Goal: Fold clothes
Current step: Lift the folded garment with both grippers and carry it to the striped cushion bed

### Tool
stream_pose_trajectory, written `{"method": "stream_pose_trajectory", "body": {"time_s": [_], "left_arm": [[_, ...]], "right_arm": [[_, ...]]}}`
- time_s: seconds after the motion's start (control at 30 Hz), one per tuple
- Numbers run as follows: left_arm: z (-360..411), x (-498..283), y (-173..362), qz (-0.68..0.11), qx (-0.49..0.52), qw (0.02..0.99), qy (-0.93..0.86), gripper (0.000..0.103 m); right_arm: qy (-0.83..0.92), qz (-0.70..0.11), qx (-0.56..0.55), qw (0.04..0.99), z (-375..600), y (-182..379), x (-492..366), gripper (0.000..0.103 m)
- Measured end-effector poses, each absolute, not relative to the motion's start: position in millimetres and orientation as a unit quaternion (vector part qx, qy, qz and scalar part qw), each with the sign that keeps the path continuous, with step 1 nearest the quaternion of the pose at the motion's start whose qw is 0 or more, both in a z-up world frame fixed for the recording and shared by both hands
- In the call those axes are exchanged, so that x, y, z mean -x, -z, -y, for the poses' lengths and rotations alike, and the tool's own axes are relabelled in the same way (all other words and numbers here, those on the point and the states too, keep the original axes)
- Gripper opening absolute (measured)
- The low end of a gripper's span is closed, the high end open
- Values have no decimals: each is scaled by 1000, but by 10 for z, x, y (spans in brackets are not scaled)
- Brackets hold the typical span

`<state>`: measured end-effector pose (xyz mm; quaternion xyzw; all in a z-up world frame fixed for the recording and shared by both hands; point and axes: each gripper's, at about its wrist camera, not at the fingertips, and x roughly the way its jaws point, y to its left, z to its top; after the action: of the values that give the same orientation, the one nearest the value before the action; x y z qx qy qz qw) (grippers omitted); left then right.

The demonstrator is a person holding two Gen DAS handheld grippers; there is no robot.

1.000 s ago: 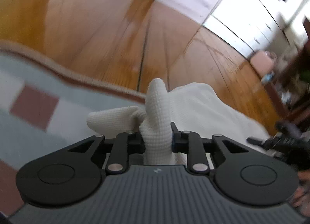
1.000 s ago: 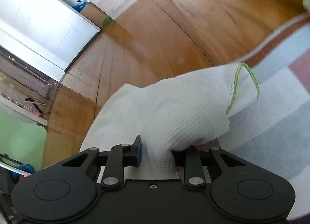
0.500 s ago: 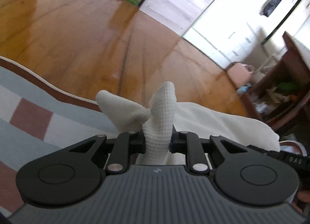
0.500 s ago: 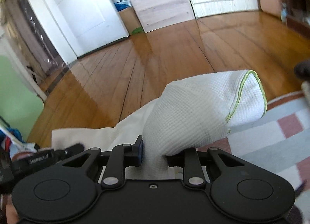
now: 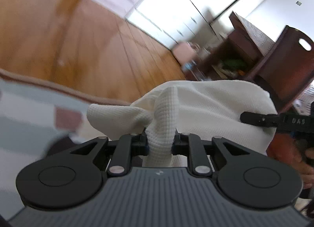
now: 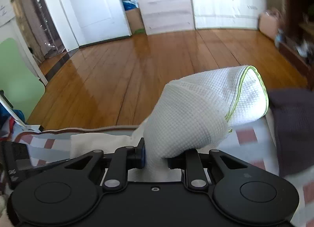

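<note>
- Pinching a bunched fold of the white waffle garment (image 5: 206,107), the left gripper (image 5: 160,144) is clamped on the cloth and tilted over the rug (image 5: 29,109).
- The right gripper (image 6: 155,158) grips another bunch, near a green-trimmed opening, above the checked rug beside the wooden floor (image 6: 137,66).
- A dark garment (image 6: 290,128) lies at right.

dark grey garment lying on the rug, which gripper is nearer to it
Right. The dark grey garment lies just beyond the right gripper, to its right; the left gripper sits on the right gripper's far side, and its camera doesn't show the garment.
</note>
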<state>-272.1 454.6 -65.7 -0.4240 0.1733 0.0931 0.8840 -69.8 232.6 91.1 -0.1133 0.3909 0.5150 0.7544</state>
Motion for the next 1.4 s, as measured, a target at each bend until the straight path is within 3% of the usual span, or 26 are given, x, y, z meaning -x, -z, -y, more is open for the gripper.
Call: {"method": "stream_pose_trajectory", "body": {"time_s": [0.3,0.5,0.87,0.93,1.07,1.2,1.27,1.3,1.4], "left_arm": [[-4003,2428,689,-214,387,893,-81,17],[-3676,2008,374,-229,323,912,-108,17],[-3392,83,-869,-234,246,940,-40,17],[-3208,-236,-1074,-223,190,956,-38,17],[-3092,-793,-1220,-201,171,964,-28,17],[-3185,-1267,-986,-217,187,958,20,17],[-3183,-1511,-658,-251,178,951,27,17],[-3180,-1634,-484,-269,173,947,29,17],[-3169,-1959,236,-342,170,924,3,17]], "right_arm": [[-531,-398,74,745,-1567,-643,476,23],[-546,-385,44,743,-1234,-680,-31,23],[-521,-351,16,778,-453,-1413,-1705,23],[-512,-354,22,782,-354,-1542,-1988,23],[-486,-361,-30,795,-165,-1627,-2467,23],[-452,-336,-35,825,136,-1342,-2711,25],[-412,-359,-17,837,215,-941,-2916,37],[-390,-373,-9,842,253,-733,-3021,48],[-305,-464,-14,832,390,-114,-3306,47]]}}
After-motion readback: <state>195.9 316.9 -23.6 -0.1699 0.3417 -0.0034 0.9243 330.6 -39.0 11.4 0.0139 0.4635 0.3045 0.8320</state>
